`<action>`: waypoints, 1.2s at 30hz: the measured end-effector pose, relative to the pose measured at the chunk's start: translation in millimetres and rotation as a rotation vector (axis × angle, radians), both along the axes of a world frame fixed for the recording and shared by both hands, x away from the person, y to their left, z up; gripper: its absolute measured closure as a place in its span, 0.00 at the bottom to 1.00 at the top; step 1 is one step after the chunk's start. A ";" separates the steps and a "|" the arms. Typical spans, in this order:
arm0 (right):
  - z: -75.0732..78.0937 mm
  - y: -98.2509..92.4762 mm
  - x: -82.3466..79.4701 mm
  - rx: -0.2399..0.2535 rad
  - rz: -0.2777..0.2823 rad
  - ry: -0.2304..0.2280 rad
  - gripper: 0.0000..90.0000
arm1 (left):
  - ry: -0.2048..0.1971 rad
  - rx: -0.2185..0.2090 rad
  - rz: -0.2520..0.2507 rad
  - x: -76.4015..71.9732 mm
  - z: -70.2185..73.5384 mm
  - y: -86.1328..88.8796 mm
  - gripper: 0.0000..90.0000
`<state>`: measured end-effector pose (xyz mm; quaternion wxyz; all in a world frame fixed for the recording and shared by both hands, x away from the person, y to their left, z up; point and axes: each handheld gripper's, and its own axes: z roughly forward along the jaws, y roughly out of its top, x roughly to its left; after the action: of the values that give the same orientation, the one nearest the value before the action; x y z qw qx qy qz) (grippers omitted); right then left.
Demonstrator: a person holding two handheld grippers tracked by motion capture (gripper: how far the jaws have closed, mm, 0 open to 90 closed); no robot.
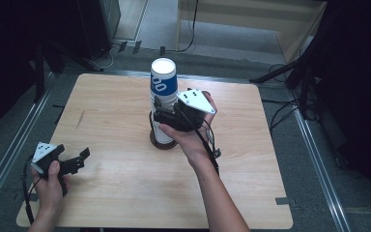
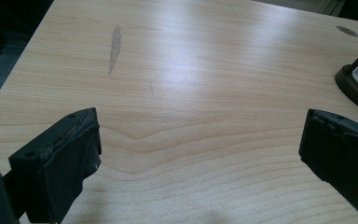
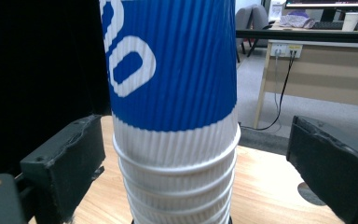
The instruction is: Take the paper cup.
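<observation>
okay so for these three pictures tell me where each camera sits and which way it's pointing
High view: above the person's side of the wooden table, looking forward and down; both forearms, left gripper and right gripper show.
Left gripper view: on the left gripper, facing bare tabletop between its open jaws.
Right gripper view: on the right gripper, facing the stack of paper cups, jaws apart either side of it.
Shared: high and right gripper views both show the cup stack.

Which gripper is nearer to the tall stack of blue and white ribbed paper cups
Right. The right gripper is at the stack of blue and white ribbed paper cups, open with the stack between its fingers. The left gripper sits open near the table's front-left corner.
</observation>
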<state>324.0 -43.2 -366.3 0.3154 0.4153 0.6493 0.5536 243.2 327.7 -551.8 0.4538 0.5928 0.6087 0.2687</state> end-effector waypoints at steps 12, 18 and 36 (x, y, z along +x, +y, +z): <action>5.9 11.9 10.5 -0.008 -0.007 -0.014 0.04 | -0.001 0.001 -0.002 0.1 -0.1 -0.2 0.00; 5.2 22.9 14.5 -0.025 -0.019 -0.032 0.04 | 0.000 0.001 -0.002 0.2 0.0 -0.2 0.00; 7.2 27.1 17.9 -0.007 -0.030 -0.051 0.22 | 0.004 0.002 -0.011 0.6 -0.1 0.0 0.00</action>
<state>341.9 -16.0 -359.1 0.3415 0.4099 0.6365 0.5570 243.8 327.7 -551.9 0.4535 0.5971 0.6059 0.2658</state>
